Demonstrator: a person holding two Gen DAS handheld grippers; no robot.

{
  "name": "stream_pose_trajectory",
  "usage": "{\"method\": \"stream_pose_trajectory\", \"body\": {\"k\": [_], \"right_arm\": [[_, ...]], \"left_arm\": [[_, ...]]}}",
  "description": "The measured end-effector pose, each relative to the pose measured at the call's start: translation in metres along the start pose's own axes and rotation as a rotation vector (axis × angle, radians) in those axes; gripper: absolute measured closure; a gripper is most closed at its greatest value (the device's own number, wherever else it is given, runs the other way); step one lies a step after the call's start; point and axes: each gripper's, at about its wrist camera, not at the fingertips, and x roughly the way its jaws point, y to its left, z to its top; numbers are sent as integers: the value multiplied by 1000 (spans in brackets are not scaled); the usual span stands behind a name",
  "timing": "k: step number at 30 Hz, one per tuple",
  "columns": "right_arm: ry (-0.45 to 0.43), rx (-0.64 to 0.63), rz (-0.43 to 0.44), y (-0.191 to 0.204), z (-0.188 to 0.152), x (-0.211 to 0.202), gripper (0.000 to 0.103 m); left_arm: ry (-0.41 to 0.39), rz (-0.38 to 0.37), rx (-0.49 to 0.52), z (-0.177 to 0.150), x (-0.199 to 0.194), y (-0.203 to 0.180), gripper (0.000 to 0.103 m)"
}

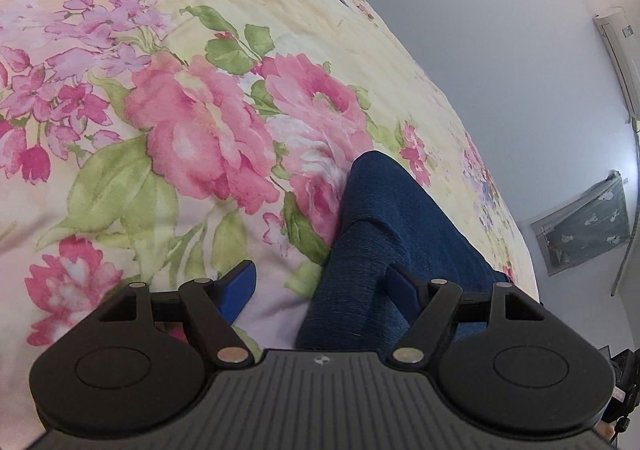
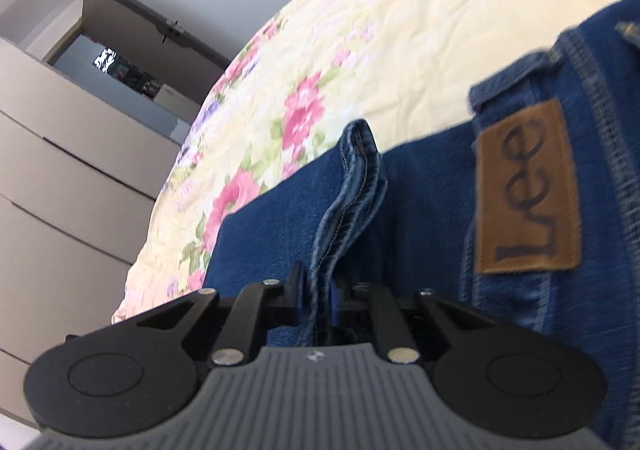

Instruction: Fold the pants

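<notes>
Place: a home bedroom
Bed: floral bedspread (image 1: 200, 110) seen filling the view
Wall, 2 o'clock: air conditioner (image 1: 618, 50) mounted
Storage, 9 o'clock: drawers (image 2: 60, 186)
Exit, 10 o'clock: doorway (image 2: 132, 78)

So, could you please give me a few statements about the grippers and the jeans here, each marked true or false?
1. The right hand-held gripper is shut on a hem of the jeans. True.
2. The left hand-held gripper is shut on the denim. False: its jaws stand wide open, with denim lying between them.
3. The jeans lie on a floral bedspread. True.
4. The leather patch reads "Levi's". False: it reads "Lee".
5. The bedspread is plain grey. False: pale yellow with pink flowers.
</notes>
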Motion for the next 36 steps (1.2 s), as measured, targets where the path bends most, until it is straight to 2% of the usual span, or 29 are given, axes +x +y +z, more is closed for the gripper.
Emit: {"method": "stream_pose_trajectory", "body": {"k": [3, 8, 12, 15, 17, 18, 19, 22, 26, 28, 30, 31, 34, 36], "right_arm": [[7, 17, -5, -10, 5, -10, 96], [83, -34, -113, -14, -16, 13, 96], [85, -85, -183, -13, -26, 23, 96], [101, -135, -238, -2, -23, 19, 94], [54, -241, -309, 16, -23, 7, 86], [5, -315, -340, 26, -26, -4, 81], [-51, -390, -360, 37, -30, -12, 81], [-130, -544, -342, 55, -38, -20, 81], [-106, -725, -388, 74, -45, 17, 82], [-56, -785, -422, 71, -49, 38, 82], [26, -790, -461, 58, -57, 52, 82], [39, -787, -458, 52, -61, 53, 82], [-6, -758, -431, 47, -70, 31, 82], [-58, -724, -384, 49, -79, 4, 82]], "left_arm": [[9, -7, 23, -3, 4, -6, 18], [36, 3, 80, -10, 9, -17, 18], [62, 19, 129, -15, 14, -21, 17], [63, 20, 129, -15, 14, -20, 16], [64, 15, 119, -14, 13, -19, 16], [64, 15, 118, -14, 14, -19, 16], [64, 16, 119, -14, 14, -19, 16], [66, 21, 129, -17, 14, -22, 16], [77, 21, 139, -20, 12, -24, 16], [80, 16, 136, -20, 11, -23, 16], [82, 8, 126, -20, 11, -20, 16], [82, 4, 120, -19, 11, -19, 16], [81, 0, 106, -19, 12, -18, 16], [77, -1, 98, -20, 12, -18, 16]]}}
